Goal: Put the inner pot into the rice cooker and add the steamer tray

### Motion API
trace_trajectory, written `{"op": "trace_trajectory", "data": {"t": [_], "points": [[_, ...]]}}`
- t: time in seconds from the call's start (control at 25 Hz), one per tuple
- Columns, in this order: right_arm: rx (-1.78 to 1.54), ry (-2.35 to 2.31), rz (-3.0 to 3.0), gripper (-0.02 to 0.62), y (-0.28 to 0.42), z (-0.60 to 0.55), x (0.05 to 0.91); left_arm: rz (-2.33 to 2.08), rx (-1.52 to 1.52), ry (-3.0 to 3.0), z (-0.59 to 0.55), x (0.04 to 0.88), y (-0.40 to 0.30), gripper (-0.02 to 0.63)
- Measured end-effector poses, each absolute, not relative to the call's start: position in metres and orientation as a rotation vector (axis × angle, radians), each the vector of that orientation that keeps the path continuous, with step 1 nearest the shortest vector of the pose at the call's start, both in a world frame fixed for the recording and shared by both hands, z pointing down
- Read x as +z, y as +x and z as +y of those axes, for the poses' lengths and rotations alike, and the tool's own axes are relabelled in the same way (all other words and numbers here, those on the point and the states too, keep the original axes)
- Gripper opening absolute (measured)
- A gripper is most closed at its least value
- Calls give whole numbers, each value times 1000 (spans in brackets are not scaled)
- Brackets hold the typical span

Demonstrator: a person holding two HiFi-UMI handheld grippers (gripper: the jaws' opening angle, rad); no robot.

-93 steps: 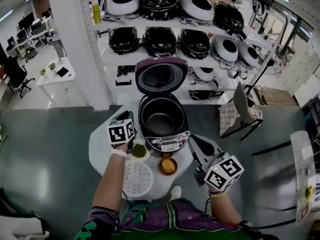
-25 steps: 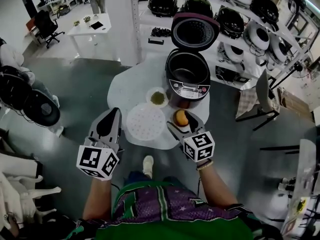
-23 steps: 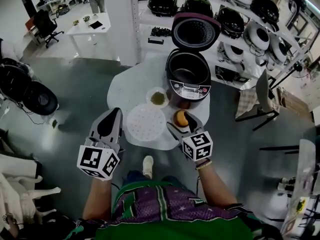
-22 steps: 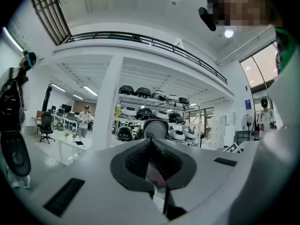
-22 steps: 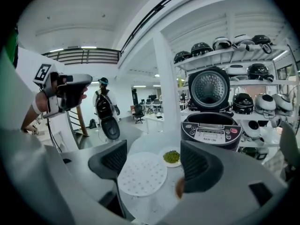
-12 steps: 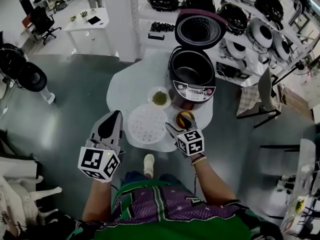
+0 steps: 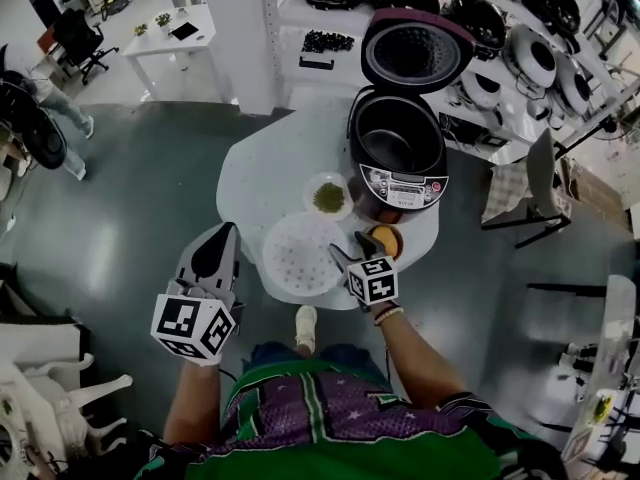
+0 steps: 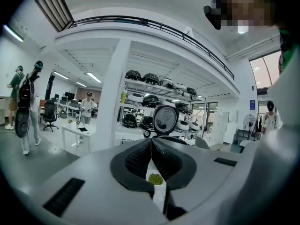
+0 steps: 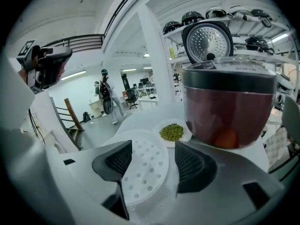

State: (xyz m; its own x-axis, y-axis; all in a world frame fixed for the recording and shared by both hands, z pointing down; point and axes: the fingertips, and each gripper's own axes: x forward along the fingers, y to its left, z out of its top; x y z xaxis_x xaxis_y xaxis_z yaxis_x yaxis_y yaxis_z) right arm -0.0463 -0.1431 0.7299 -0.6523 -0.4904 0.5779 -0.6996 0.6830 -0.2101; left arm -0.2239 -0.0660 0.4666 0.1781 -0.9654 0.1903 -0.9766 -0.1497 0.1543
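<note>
Head view, to begin with: where is the steamer tray?

— The steamer tray [image 7: 302,256] lies flat on the near part of the round white table [image 7: 250,168]. It is white and full of holes. Behind it stands a dish of green beans [image 7: 328,197], and just to its right a bowl [image 7: 386,239] with something orange in it.

And the rice cooker?

— The rice cooker [image 7: 398,148] stands at the far right of the table with its lid [image 7: 416,50] tipped up and back. The dark inner pot [image 7: 392,138] already sits inside it.

What is your right gripper doing?

— My right gripper [image 7: 355,251] is low over the tray's right edge. Its jaws have just been closing, yet they stand well apart. In the right gripper view the tray's near rim lies in the gap between them, and neither pad presses on it.

And the left one?

— My left gripper [image 7: 224,232] hangs off the table's near left edge, over the grey floor [image 7: 130,208], pointing toward the table. Its jaws are pressed together with nothing between them. Past their tips I see the green beans and, further off, the raised lid.
</note>
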Motion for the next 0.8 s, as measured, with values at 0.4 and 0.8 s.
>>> {"op": "trace_trajectory", "data": {"t": [0.4, 0.8], "points": [[596, 931, -2267, 264, -55, -146, 789, -1805, 125, 2241, -88, 481, -234, 22], [664, 968, -2186, 244, -61, -149, 809, -1821, 112, 2206, -94, 484, -260, 22]]}}
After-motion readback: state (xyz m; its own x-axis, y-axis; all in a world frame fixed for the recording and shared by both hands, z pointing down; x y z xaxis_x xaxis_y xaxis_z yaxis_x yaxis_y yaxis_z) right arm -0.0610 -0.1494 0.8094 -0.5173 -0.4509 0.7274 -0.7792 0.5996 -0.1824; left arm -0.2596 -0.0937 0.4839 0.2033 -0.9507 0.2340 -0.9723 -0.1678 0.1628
